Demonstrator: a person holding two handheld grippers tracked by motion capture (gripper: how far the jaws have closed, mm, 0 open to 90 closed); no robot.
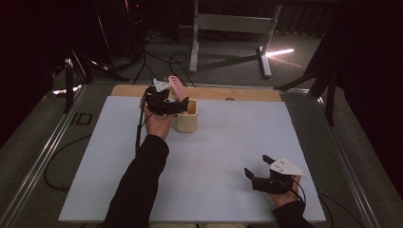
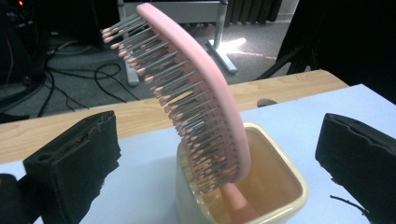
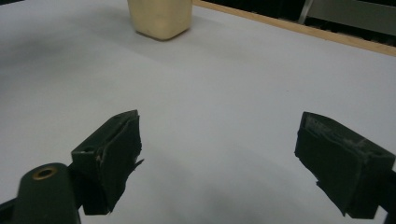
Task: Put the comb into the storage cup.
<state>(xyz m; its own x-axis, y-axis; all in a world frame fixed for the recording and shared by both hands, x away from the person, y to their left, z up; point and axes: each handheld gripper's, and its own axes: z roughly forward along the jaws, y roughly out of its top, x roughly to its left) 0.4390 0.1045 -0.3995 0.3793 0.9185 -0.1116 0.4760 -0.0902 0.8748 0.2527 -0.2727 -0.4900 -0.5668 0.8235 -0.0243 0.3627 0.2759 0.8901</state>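
The pink hairbrush (image 2: 201, 88) stands handle-down in the cream cup (image 2: 280, 186), centred between the fully spread, empty fingers (image 2: 74, 163) of the left gripper (image 1: 166, 102). Withdraw straight back; neither pad may clip the leaning bristles. The right gripper (image 1: 259, 173) rests wide open, holding nothing. No legible marking appears on brush or cup.

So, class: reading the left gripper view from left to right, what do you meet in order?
The tool's left pad → pink hairbrush, standing handle-down in the cream cup → the tool's right pad. Both pads stand clear of the brush.
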